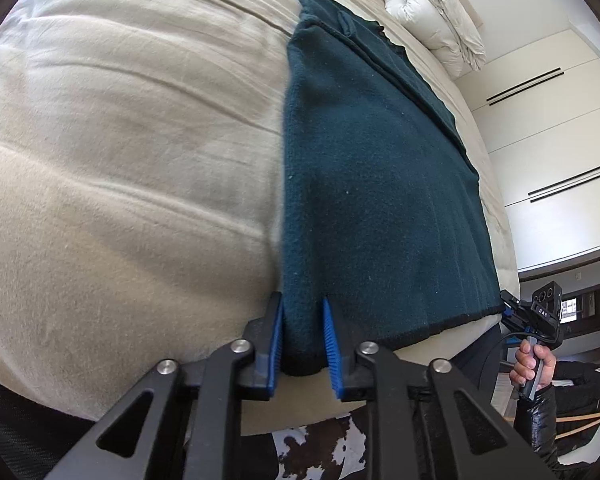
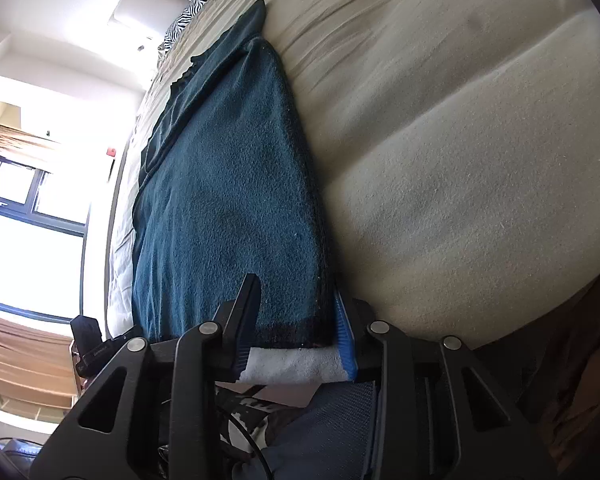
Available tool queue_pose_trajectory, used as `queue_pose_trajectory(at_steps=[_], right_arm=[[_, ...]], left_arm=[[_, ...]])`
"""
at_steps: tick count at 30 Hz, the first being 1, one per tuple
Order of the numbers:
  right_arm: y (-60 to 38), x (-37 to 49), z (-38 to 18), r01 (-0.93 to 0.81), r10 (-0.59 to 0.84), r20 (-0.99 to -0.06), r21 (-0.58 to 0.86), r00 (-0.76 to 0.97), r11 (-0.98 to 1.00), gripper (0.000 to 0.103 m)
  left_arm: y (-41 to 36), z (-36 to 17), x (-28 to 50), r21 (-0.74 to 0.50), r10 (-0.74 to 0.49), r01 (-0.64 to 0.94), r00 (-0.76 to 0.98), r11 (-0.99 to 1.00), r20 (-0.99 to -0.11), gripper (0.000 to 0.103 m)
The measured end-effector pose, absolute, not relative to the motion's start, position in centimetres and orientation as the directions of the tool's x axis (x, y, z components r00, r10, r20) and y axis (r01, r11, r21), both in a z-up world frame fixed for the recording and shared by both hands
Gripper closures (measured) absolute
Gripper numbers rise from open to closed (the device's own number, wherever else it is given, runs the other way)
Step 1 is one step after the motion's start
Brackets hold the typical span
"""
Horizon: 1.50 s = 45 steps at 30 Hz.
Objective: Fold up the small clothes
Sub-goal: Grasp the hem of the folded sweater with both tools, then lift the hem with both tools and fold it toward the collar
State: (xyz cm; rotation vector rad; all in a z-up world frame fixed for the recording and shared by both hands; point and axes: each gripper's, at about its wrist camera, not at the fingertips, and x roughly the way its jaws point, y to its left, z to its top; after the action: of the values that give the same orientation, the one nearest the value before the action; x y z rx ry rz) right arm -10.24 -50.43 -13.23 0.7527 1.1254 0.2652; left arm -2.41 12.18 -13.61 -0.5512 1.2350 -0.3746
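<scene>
A dark teal fleece garment (image 1: 372, 184) lies folded lengthwise on the beige bed (image 1: 120, 160), its black-trimmed hem toward me. My left gripper (image 1: 302, 312) is shut on its near left corner, and the cloth bulges between the blue pads (image 1: 277, 332). In the right wrist view the same garment (image 2: 228, 184) runs away from me. My right gripper (image 2: 296, 300) straddles its near right corner. One finger rests on top of the cloth and the blue pad (image 2: 344, 328) stands at the folded edge, with the hem flat between them. A hand (image 1: 534, 364) holds the right gripper's handle.
A rolled white duvet (image 1: 436, 20) sits at the bed's far end, with a zebra-print pillow (image 2: 192, 12) nearby. White wardrobe doors (image 1: 540, 120) stand on one side and a bright window (image 2: 20, 200) on the other. A cowhide rug (image 1: 320, 448) lies below the bed edge.
</scene>
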Motion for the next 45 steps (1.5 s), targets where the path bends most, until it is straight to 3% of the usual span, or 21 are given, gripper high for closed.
queue_pose_trajectory(at_steps=[6, 9, 19, 33, 45], right_arm=[[-50.4, -10.3, -13.5, 0.185, 0.533, -0.730, 0.648, 0.427, 0.739, 0.092], [-50.4, -10.5, -13.5, 0.188, 0.528, -0.734, 0.644, 0.427, 0.742, 0.095], [-49.9, -10.9, -12.1, 0.165, 0.518, -0.727, 0.638, 0.451, 0.752, 0.097], [-48.7, -9.9, -7.4, 0.080, 0.579, -0.601, 0.728, 0.551, 0.680, 0.097], [-48.7, -5.0, -3.4, 0.066, 0.561, -0.523, 0.767, 0.641, 0.638, 0.097]], left_arm=[[12.7, -13.8, -2.7, -0.598, -0.563, -0.036, 0.295, 0.801, -0.772, 0.092], [12.9, -13.8, -2.8, -0.606, -0.568, -0.043, 0.303, 0.794, -0.765, 0.095], [13.0, -12.9, -3.0, -0.638, -0.596, -0.035, 0.324, 0.769, -0.735, 0.096], [14.1, -8.5, -1.3, -0.805, -0.725, 0.006, 0.440, 0.593, -0.530, 0.096], [16.3, -5.7, 3.2, -0.856, -0.725, 0.002, 0.533, 0.517, -0.437, 0.096]])
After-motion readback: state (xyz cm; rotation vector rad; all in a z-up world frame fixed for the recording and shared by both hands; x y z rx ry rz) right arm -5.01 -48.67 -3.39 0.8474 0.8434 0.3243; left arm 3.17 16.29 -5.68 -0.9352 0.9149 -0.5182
